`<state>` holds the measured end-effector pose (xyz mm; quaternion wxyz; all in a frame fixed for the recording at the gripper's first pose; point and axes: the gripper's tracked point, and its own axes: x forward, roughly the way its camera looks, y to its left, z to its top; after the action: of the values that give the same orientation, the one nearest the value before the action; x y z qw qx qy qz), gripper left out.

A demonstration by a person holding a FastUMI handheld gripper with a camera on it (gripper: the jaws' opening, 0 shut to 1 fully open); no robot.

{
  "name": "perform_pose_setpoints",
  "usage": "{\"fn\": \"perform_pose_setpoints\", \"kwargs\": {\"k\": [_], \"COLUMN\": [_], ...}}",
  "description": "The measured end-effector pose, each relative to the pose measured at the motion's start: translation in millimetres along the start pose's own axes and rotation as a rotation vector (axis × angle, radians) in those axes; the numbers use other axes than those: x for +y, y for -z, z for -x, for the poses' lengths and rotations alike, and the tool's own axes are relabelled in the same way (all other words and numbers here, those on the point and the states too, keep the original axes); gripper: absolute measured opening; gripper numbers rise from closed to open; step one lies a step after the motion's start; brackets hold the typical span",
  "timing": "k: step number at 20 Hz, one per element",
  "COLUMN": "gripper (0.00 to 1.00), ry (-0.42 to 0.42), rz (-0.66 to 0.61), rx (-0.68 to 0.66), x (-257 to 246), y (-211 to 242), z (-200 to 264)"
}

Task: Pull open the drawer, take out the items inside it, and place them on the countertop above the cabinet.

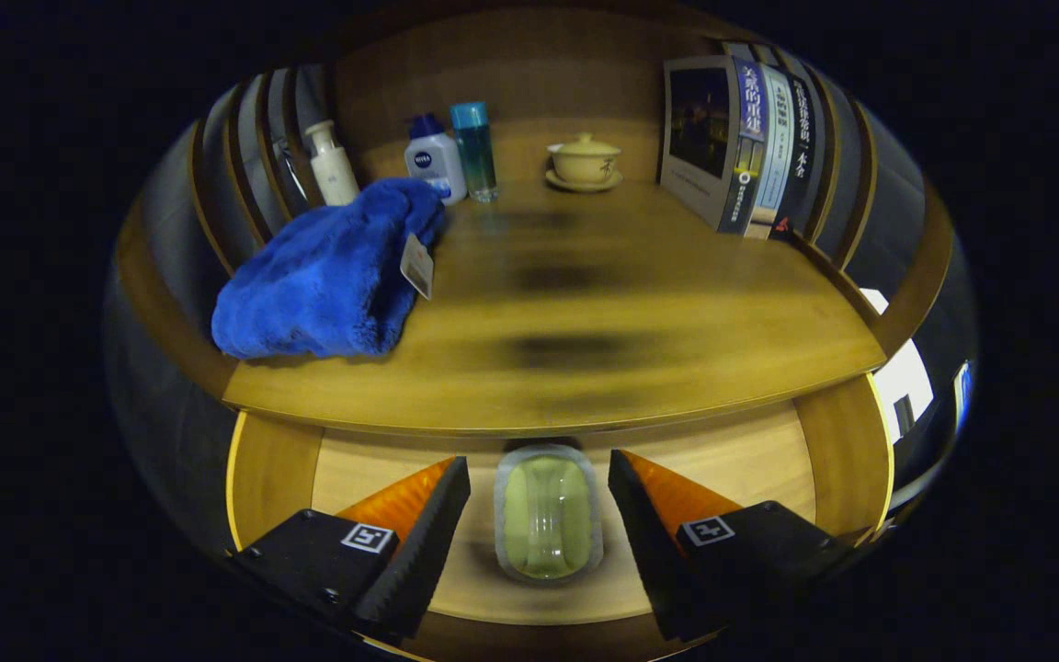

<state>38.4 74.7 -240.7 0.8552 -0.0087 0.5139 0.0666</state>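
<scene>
Below, fingers [539,496] spread wide flank a clear container [547,515] in the drawer [382,460]; blue towel [327,276] on countertop [603,313].

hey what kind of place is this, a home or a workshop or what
Likely a mock home corner: a wooden cabinet with an open drawer, toiletry bottles, a lidded teacup and books on its countertop. The open gripper straddles a small container in the drawer.
</scene>
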Motion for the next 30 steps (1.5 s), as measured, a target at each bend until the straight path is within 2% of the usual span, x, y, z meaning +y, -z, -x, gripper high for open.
{"fn": "perform_pose_setpoints", "kwargs": {"k": [4, 7, 10, 13, 14, 15, 26, 30], "gripper": [0.87, 0.75, 0.61, 0.29, 0.29, 0.24, 0.24, 0.24], "ry": [0.012, 0.043, 0.039, 0.043, 0.041, 0.032, -0.024, -0.021], "rz": [0.002, 0.021, 0.015, 0.001, -0.006, -0.010, 0.006, 0.017], "rx": [0.087, 0.135, 0.172, 0.181, 0.182, 0.174, 0.062, 0.018], "x": [-2.4, -8.1, -5.6, -6.4, -6.5, -5.4, -1.5, -6.6], "y": [11.8, 23.5, 31.2, 33.9, 33.9, 32.6, -6.8, -26.9], "z": [-11.3, -17.8, -19.2, -18.3, -16.3, -13.0, 72.5, 100.4]}}
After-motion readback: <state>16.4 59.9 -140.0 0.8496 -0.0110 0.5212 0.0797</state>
